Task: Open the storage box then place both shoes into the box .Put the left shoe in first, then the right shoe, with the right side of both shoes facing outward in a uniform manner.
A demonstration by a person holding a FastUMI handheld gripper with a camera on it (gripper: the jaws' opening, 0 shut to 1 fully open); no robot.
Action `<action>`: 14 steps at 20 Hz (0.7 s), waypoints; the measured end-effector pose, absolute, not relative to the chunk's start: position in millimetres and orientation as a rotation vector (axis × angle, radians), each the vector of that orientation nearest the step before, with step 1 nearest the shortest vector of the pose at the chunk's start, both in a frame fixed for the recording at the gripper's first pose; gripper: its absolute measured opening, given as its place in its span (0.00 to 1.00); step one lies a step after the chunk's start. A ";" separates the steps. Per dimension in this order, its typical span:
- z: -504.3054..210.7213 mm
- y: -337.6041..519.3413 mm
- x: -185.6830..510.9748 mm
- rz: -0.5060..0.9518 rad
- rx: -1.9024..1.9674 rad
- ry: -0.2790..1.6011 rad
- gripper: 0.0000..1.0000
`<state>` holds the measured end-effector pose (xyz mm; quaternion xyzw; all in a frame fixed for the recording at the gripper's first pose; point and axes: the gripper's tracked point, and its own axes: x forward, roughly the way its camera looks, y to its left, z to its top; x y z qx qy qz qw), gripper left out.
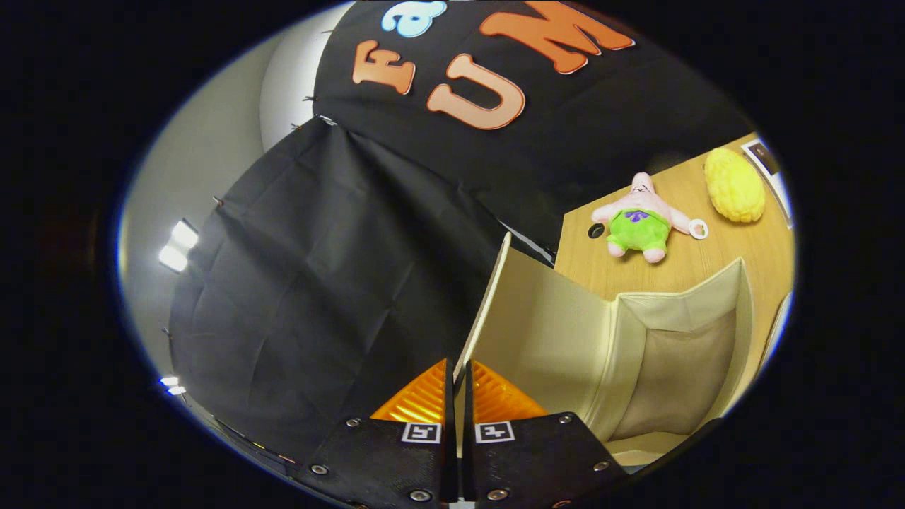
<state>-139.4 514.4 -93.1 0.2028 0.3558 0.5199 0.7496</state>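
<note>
The cream storage box (679,353) stands on the wooden table with its inside showing, bare fabric walls and floor. Its lid (488,304) is raised and stands edge-on straight ahead of me. My gripper (458,375) is shut on the lid's near edge, both fingers pressing the thin panel from either side. The whole view is tilted, so the table slopes off to the right. The shoes are out of sight.
Beyond the box on the wooden table (714,247) lie a pink plush star in green shorts (640,223) and a yellow textured plush (735,185). A small dark hole (596,231) sits in the tabletop beside the star. The black booth cloth (339,283) hangs close on the left.
</note>
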 end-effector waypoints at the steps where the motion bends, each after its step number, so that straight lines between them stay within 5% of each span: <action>1: -97.1 524.7 -145.1 1.136 0.415 0.779 0.03; 6: -101.2 559.1 -175.1 1.136 0.273 0.773 0.12; 9: -111.3 554.2 -173.8 1.133 0.256 0.770 0.27; 14: -111.3 533.6 -144.1 1.042 0.211 0.640 0.91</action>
